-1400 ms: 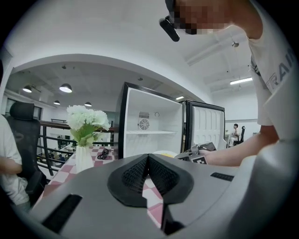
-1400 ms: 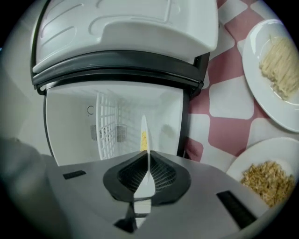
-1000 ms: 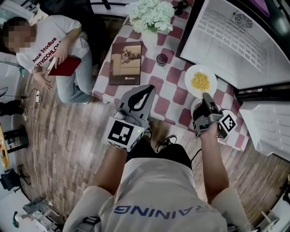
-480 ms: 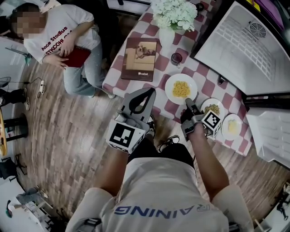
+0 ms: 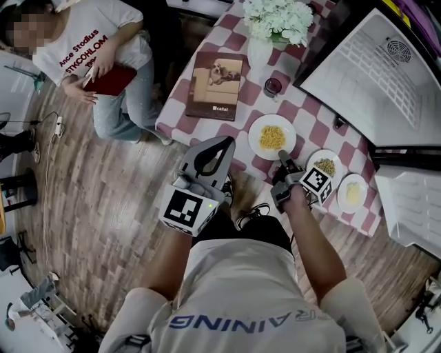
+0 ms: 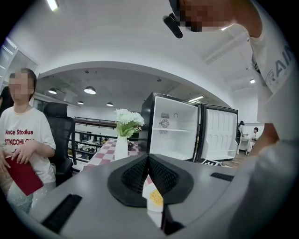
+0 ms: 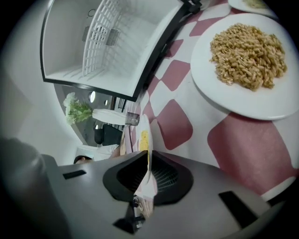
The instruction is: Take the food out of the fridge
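Note:
My right gripper [image 5: 283, 160] [image 7: 148, 170] is shut on the near rim of a white plate of yellow food [image 5: 271, 136], seen edge-on in the right gripper view [image 7: 144, 135]. In the head view that plate is low over the checkered table [image 5: 241, 141], or resting on it. To its right are a plate of brownish grains [image 5: 324, 165] [image 7: 245, 51] and a plate of pale yellow food [image 5: 353, 192]. The left gripper [image 5: 222, 146] [image 6: 148, 161] hovers shut and empty at the table's near edge. The fridge [image 5: 372, 65] [image 6: 175, 133] stands open, its visible shelves bare.
On the table are a book with a dog on its cover [image 5: 215, 86], a dark glass [image 5: 273, 87] and a vase of white flowers [image 5: 275, 21]. A person with a red book [image 5: 89, 65] sits at the table's left end. A white fridge door [image 5: 413, 203] hangs at the right.
The right gripper has moved down and left with its plate toward the cloth. The two other plates have come into view beside it. The left gripper drifted slightly.

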`<state>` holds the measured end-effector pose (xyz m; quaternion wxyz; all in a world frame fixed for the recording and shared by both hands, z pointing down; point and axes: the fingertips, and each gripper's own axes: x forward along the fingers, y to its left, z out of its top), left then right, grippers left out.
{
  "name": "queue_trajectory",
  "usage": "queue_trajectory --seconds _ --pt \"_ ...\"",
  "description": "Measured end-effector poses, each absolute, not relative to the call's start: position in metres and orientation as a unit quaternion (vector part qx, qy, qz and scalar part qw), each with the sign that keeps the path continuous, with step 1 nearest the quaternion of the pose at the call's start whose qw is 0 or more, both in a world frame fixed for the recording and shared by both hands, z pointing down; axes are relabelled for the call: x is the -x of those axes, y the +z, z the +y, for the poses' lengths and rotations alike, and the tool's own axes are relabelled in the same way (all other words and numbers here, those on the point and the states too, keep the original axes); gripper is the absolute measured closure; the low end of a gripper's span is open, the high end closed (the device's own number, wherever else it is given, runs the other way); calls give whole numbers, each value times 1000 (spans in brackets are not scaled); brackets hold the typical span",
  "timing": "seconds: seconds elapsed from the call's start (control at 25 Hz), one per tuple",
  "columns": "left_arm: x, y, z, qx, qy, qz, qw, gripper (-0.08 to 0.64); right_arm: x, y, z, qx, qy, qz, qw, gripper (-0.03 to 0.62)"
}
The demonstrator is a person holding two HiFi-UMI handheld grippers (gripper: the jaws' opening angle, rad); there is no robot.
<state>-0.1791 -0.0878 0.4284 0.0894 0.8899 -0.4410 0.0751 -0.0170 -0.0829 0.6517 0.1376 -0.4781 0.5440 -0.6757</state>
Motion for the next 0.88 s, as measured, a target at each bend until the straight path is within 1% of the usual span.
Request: queue_trajectory --seconds 0.04,0.08,0.12,0.16,0.28,0.36,0.48,0.72,0.8,0.88 --pt "179 429 -87 -890 75 -440 89 552 19 650 -83 477 -671 553 130 556" --pt "179 429 -86 -891 75 -439 92 552 22 649 -83 474 -666 562 123 528" --pt "178 429 -86 -891 75 -437 96 552 24 648 -83 472 -661 572 115 478" --pt "177 429 -86 -891 75 -436 101 552 25 647 -83 470 -653 584 104 449" --pt "177 429 -89 -893 79 -433 95 552 31 649 -80 474 -614 630 39 389" --pt "178 427 -93 -894 81 -432 82 552 34 651 -77 476 -587 654 -6 369" --pt "180 423 -97 -895 82 -432 73 552 36 654 -72 478 -561 674 -55 357" --pt "181 421 -98 -894 82 -434 72 553 30 662 -63 478 -509 697 -163 356" --pt "180 420 -98 -895 82 -433 71 552 28 662 -60 475 -503 699 -180 356" --pt "178 419 -98 -896 83 -430 71 552 24 659 -58 478 -502 697 -182 356"
